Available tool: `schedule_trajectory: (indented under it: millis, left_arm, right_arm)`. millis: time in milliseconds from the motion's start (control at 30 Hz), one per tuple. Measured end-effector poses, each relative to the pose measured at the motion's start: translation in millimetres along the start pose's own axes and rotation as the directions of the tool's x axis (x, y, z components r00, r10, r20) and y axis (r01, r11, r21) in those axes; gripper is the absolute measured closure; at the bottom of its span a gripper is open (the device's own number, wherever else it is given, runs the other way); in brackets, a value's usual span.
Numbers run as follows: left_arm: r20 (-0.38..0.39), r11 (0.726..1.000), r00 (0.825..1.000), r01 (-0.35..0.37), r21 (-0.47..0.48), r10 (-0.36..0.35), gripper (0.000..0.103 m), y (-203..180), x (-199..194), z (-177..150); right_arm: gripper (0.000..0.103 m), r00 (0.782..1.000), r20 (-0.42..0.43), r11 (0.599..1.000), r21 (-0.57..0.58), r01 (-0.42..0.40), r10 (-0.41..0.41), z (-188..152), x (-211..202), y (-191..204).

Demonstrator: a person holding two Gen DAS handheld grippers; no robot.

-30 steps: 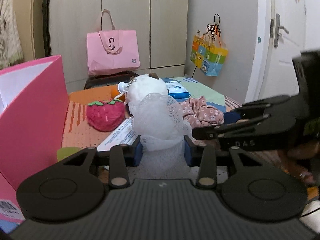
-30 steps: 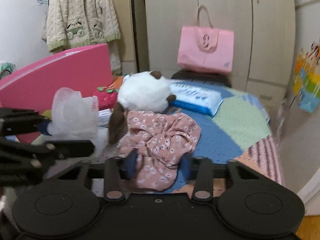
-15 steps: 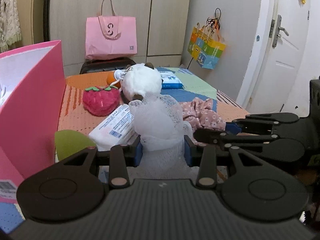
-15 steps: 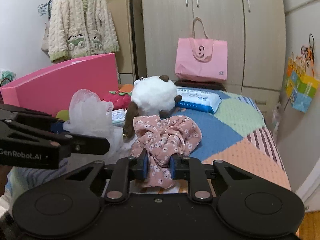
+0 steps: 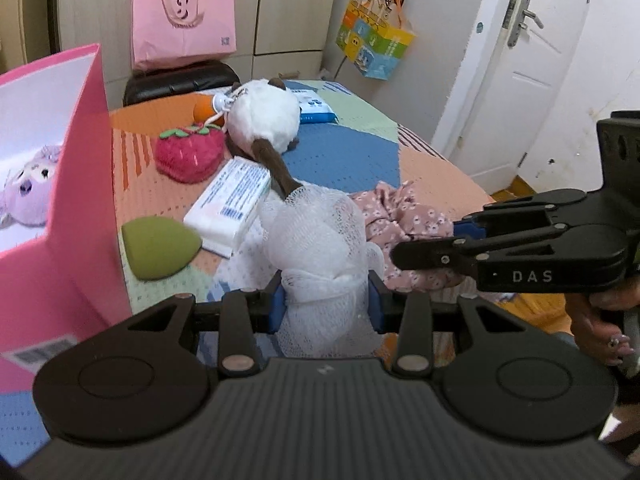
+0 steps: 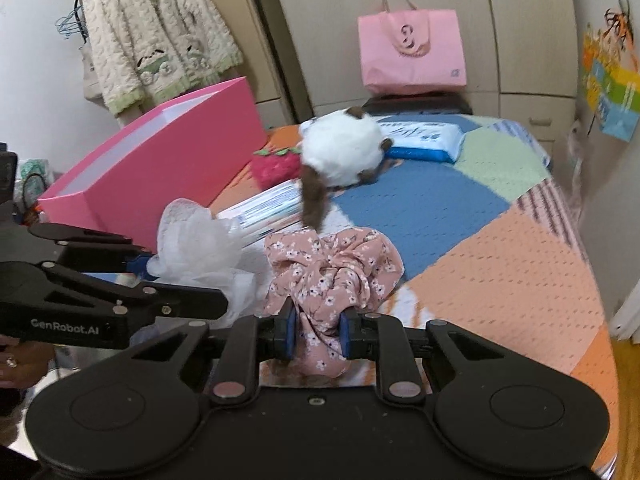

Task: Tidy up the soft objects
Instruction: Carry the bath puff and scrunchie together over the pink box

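My left gripper (image 5: 326,306) is shut on a white mesh bath pouf (image 5: 316,248), held above the table; the pouf also shows in the right wrist view (image 6: 196,240). My right gripper (image 6: 318,334) is shut on a pink floral fabric scrunchie (image 6: 332,268), lifted off the patchwork cloth; it shows in the left wrist view (image 5: 404,220) beside the right gripper (image 5: 464,236). The open pink box (image 5: 68,184) stands at the left and holds a purple plush toy (image 5: 28,184). A white plush with brown tail (image 5: 264,120), a red strawberry plush (image 5: 188,152) and a green sponge (image 5: 156,246) lie on the table.
A white tissue pack (image 5: 232,204) lies mid-table and a blue wipes pack (image 6: 424,140) at the back. A pink tote bag (image 6: 412,52) stands on a black stool behind. A cardigan (image 6: 156,36) hangs at the left. A white door (image 5: 532,64) is at the right.
My right gripper closed on the floral scrunchie and lifted it. Both grippers rose and tilted down, showing more of the table and the inside of the pink box.
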State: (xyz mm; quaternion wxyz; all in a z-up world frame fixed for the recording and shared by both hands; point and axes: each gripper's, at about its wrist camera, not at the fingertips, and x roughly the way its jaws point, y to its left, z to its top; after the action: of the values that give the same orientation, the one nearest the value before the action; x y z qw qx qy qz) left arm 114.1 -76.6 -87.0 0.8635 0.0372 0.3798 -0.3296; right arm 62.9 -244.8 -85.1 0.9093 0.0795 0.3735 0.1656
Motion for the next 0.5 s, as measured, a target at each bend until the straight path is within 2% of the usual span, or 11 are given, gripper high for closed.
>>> schedule_trajectory:
  millis: [167,500]
  left_arm:
    - [-0.048,0.999,0.998,0.029,-0.044,-0.031,0.065,10.8,-10.3,-7.0]
    - [-0.075,0.994,0.997,0.025,-0.102,-0.033,0.065,29.7,-50.2,-23.9]
  right_arm:
    - [0.079,0.997,-0.047,0.998,-0.014,-0.067,0.067,3.5,-1.6,19.7]
    - [0.079,0.976,-0.133,0.981,-0.068,-0.183,0.173,18.1,-5.9,63.0]
